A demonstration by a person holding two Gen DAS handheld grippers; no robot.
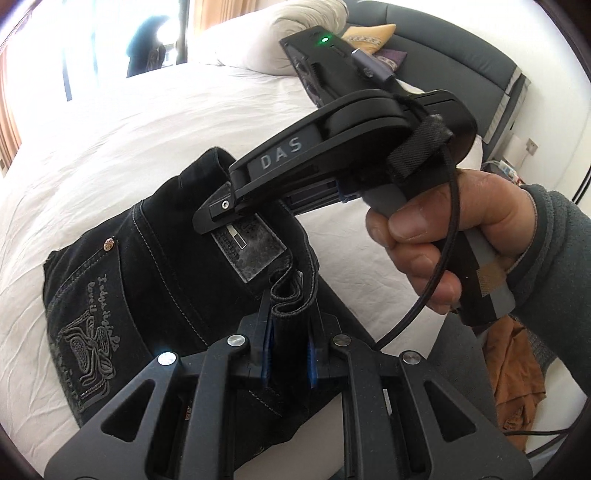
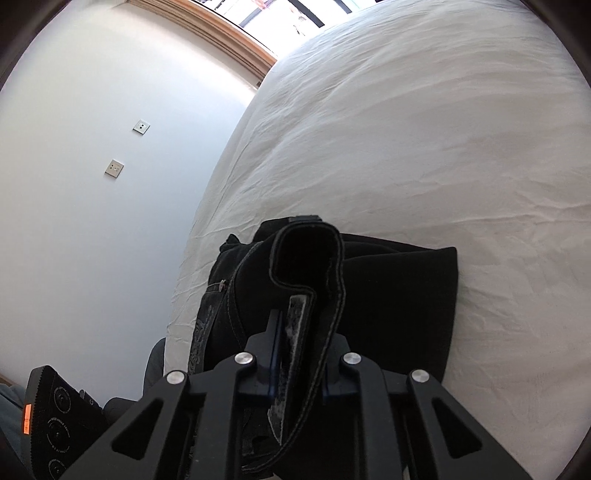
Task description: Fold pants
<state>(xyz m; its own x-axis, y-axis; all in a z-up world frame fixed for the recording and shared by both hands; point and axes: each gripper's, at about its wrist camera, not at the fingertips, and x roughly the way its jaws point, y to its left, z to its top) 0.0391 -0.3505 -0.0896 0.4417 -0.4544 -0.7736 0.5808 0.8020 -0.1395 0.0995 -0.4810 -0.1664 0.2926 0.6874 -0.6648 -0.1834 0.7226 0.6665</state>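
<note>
The black pants (image 1: 155,273) lie folded in a thick bundle on the white bed (image 1: 122,122), close to its near edge, with bare sheet on every other side. One back pocket faces up, stitched with pale lettering and a flower-like figure, and a copper rivet (image 1: 110,244) sits at its corner. A grey label patch (image 1: 251,243) shows on the waistband.

The left tongs (image 1: 290,332) are drawn narrow and pinch a fold of the waistband, the blue pads pressing the cloth from both sides. The fabric rises from the bundle in a loop between them.

The right tongs (image 1: 218,210), seen from the left wrist view, reach down to the pants just above the label patch, with a hand (image 1: 436,243) in a grey sleeve gripping the handle. In the right wrist view the right tongs (image 2: 297,369) stand narrow around a doubled strip of waistband with the label's edge in it, and the cloth fills the gap between the pads.

A pale pillow (image 1: 306,26) and a yellow cushion (image 1: 369,35) lie at the far end of the bed by a grey headboard (image 1: 443,33). Orange-brown cloth (image 1: 513,369) lies off the bed's near edge.
</note>
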